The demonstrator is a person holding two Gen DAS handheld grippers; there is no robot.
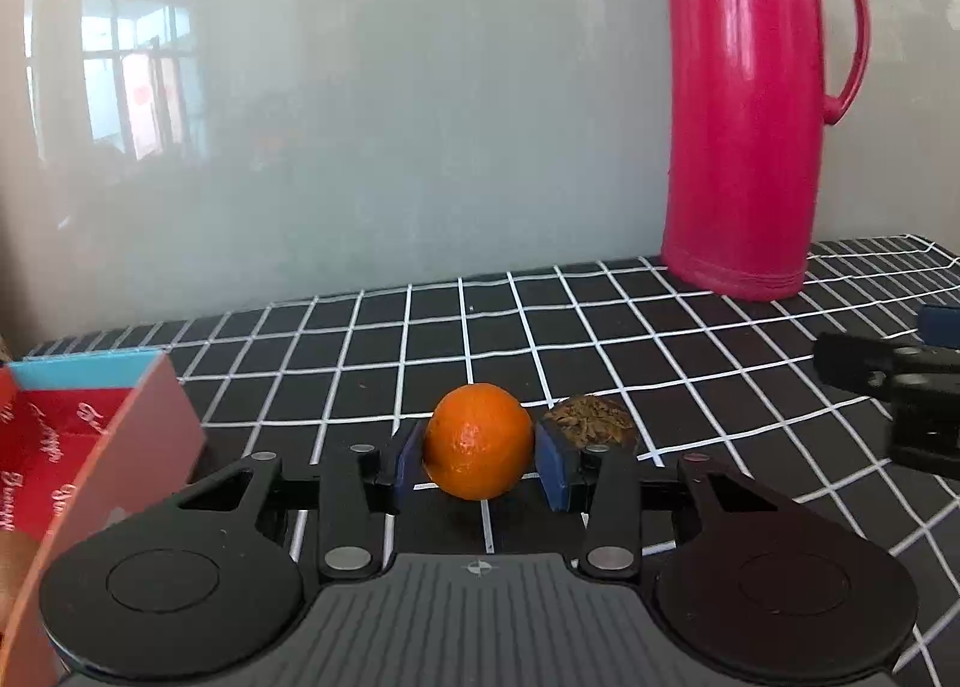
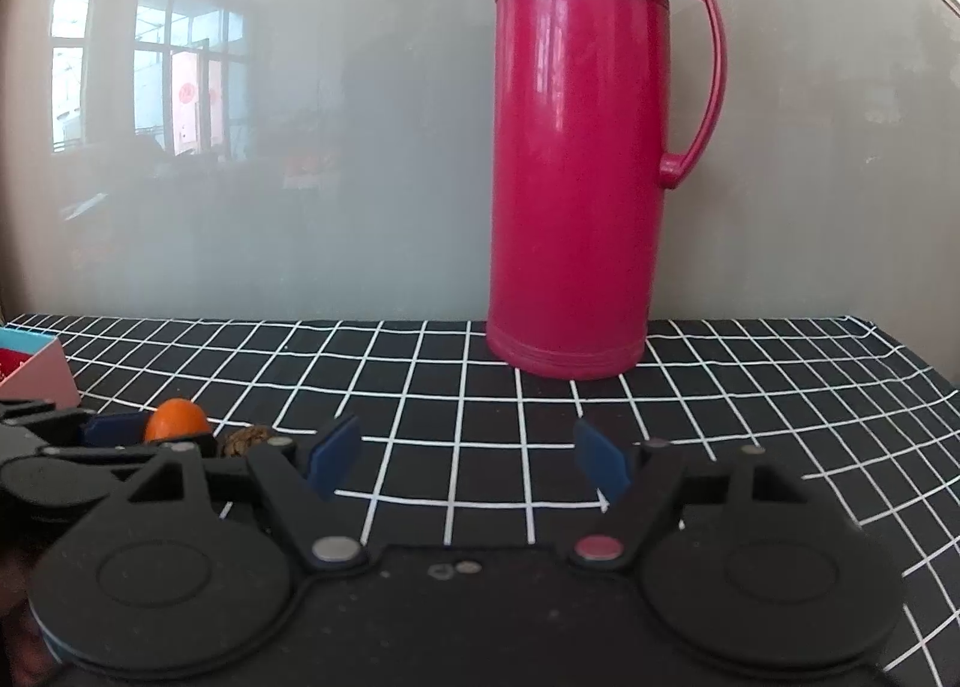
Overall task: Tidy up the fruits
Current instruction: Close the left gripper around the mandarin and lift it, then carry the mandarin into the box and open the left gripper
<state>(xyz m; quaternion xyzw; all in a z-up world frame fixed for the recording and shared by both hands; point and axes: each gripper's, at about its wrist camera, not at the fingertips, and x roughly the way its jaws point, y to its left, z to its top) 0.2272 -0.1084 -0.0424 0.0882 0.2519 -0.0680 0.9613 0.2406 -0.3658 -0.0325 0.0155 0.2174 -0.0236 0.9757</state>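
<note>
- Left gripper point(image 1: 478, 462) clamped on the orange point(image 1: 479, 442), one blue pad against each flank at about its widest girth.
- Orange low over the gridded counter point(image 1: 690, 363), toward the front edge and left of the middle; whether touching the cloth or just lifted, cannot tell.
- Probably light, round and firm, with a smooth waxy peel; likely to roll or squirt forward if squeezed off-centre, so best taken across the middle, as here, with only modest pressure to spare the flesh.
- Brown rough-shelled fruit point(image 1: 589, 423) just beside the orange on its right, close against the outer face of the right pad; looks hard and coarse, so probably less slippery but small, asking for a centred pinch.
- Red-lined box point(image 1: 90, 447) at the counter's left edge, near the orange; likely the place for the fruits.
- Right gripper point(image 2: 467, 456) spread wide with nothing between the pads, hanging over bare cloth near the front edge, right of the fruits.
- Tall pink thermos point(image 2: 576, 159) upright at the back edge, well apart from the fruit.
</note>
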